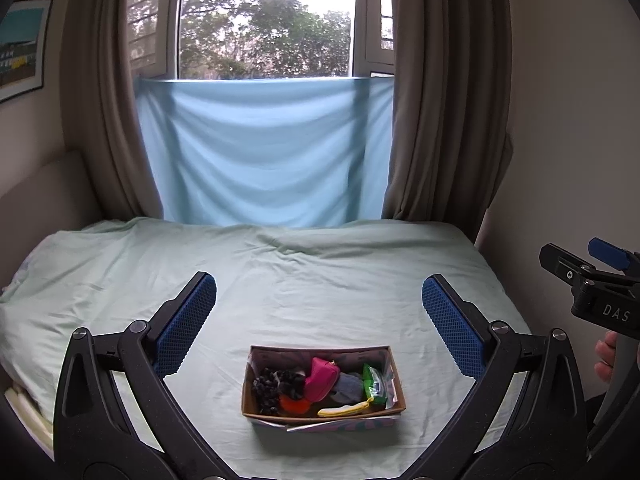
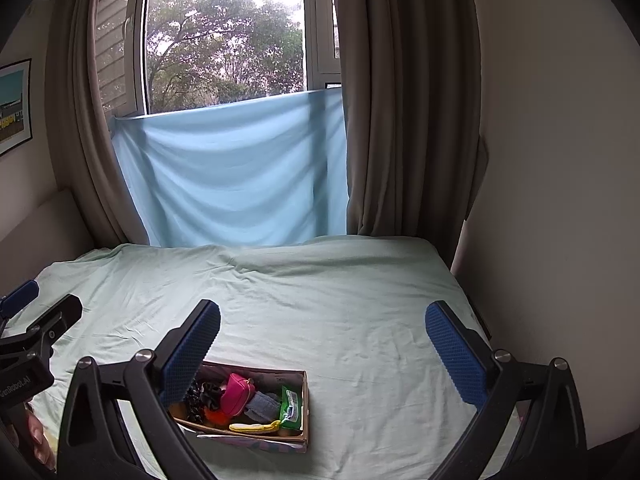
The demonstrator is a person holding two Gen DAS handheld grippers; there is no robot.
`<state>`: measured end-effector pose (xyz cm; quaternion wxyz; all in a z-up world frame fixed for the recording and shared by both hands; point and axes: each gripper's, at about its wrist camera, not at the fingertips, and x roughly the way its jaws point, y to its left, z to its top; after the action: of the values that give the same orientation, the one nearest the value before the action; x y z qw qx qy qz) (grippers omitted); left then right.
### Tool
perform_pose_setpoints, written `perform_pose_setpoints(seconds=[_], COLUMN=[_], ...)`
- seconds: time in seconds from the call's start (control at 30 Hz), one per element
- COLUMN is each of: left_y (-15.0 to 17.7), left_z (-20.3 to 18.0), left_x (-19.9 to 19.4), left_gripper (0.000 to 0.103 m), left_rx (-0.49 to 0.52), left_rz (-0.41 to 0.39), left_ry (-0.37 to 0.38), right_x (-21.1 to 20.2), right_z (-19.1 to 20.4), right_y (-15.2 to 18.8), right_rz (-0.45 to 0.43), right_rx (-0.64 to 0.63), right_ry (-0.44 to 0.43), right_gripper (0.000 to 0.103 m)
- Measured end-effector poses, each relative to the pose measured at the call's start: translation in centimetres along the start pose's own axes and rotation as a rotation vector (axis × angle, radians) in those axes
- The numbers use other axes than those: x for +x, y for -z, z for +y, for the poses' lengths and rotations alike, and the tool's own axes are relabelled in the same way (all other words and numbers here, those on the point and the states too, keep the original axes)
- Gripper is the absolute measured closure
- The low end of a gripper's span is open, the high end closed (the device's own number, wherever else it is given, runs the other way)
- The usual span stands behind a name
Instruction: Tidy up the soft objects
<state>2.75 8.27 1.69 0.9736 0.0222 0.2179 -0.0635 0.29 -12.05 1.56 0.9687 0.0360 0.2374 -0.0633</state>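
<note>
A cardboard box sits on the pale green bed sheet. Inside lie a pink pouch, a black scrunchie, an orange fluffy piece, a grey cloth, a green wipes packet and a yellow item. My left gripper hangs open above and behind the box, holding nothing. My right gripper is open too, to the right of the box. The right gripper's left finger hides the box's left end.
Brown curtains and a light blue cloth hang at the window behind the bed. A wall runs along the bed's right side. A hand holds the right gripper's handle. A framed picture hangs at left.
</note>
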Motion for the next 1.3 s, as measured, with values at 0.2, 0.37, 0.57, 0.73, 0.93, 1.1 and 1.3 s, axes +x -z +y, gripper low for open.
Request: perform_pose_setpoints(seconds=[0.2, 0.37, 0.57, 0.73, 0.93, 1.1, 1.3], left_y=[0.0, 0.0, -0.1, -0.1, -0.3, -0.3, -0.3], left_z=[-0.4, -0.6, -0.7, -0.8, -1.0, -1.1, -1.8], left_x=[-0.3, -0.3, -0.4, -0.4, -0.8, -1.1, -0.5], left_gripper=[0.000, 0.000, 0.000, 0.000, 0.000, 0.000, 0.000], left_rx=[0.008, 0.013, 0.015, 0.021, 0.031, 0.040, 0.077], left_rz=[-0.009, -0.009, -0.014, -0.011, -0.029, -0.049, -0.035], left_ry=[0.006, 0.004, -0.002, -0.004, -0.015, -0.027, -0.051], right_x=[-0.1, -0.2, -0.1, -0.1, 0.0, 0.1, 0.1], right_z=[-0.1, 0.1, -0.1, -0.1, -0.1, -0.2, -0.2], right_y=[-0.1, -0.2, -0.2, -0.3, -0.5, -0.5, -0.5], right_rz=[-0.006, -0.008, -0.012, -0.019, -0.021, -0.023, -0.023], right_rx=[0.001, 0.000, -0.001, -0.003, -0.007, -0.004, -0.004], right_ry=[0.004, 0.004, 0.005, 0.007, 0.008, 0.008, 0.003], right_gripper=[0.001, 0.001, 0.001, 0.001, 0.001, 0.001, 0.001])
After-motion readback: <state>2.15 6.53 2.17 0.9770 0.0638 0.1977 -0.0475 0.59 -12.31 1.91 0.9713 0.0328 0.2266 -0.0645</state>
